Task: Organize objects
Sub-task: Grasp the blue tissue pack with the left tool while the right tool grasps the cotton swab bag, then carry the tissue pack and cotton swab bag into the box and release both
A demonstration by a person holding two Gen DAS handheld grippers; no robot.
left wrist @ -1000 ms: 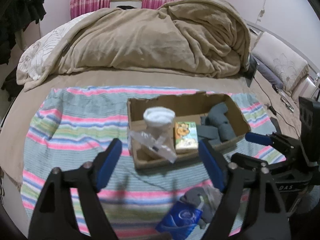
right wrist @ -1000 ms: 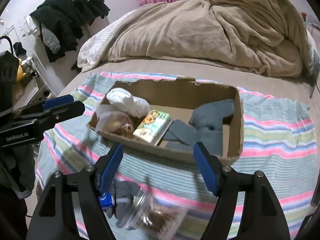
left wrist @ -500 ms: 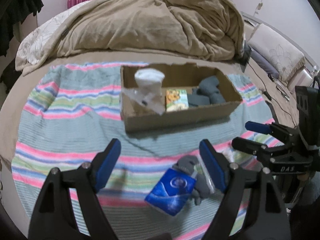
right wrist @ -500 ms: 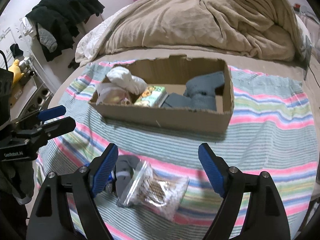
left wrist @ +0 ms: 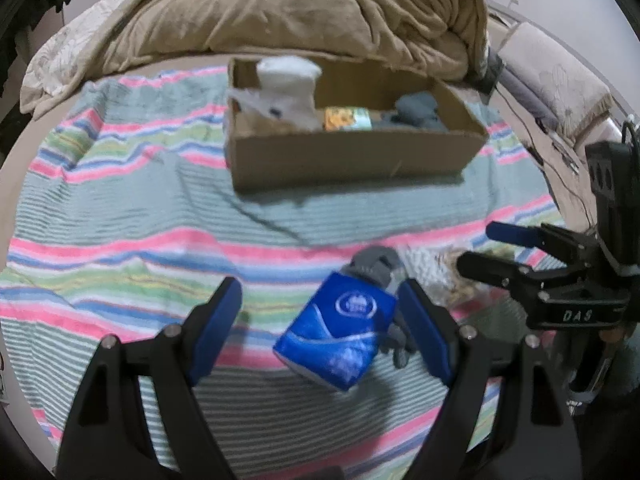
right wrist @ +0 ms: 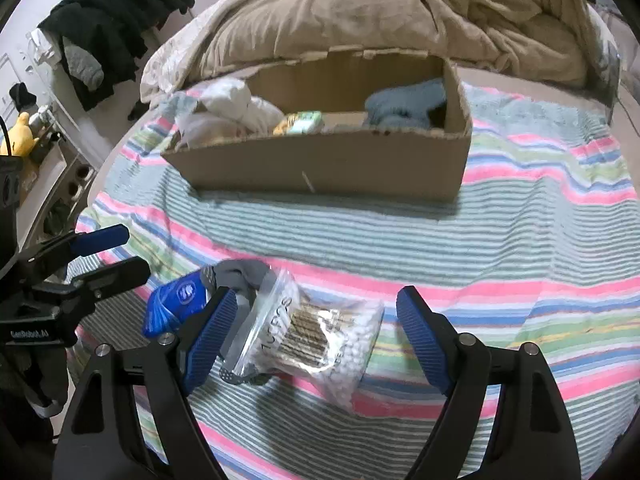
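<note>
1. My left claw [left wrist: 320, 320] is spread wide, gripping nothing. A blue pack [left wrist: 336, 332] lies between its pads, closer to the right pad, on the striped blanket [left wrist: 120, 208].
2. My right claw [right wrist: 312, 332] is wide apart too, nothing clamped. A clear bag [right wrist: 312, 332] of cotton swabs sits between its pads, flat on the blanket.
3. A grey sock [right wrist: 240, 276] is tucked between the pack and the bag, touching both and partly buried under them. From the left view it pokes out behind the pack.
4. Each claw shows up in the other's camera, off to the side, so they're hovering pretty much side by side over the same little pile.
5. Further back is the box [right wrist: 320, 168], cardboard, open top, sitting on the blanket well apart from the pile.
6. Inside the box: white socks [right wrist: 240, 104] plus a crinkly plastic bag at the left end, a small orange-green carton [right wrist: 300, 122] in the middle, blue-grey socks [right wrist: 404, 106] at the right end.
7. Behind all that, a bunched-up tan duvet [left wrist: 320, 8] on the bed.
8. Dark clothes [right wrist: 120, 12] hang by the wall at far left in the right view.
</note>
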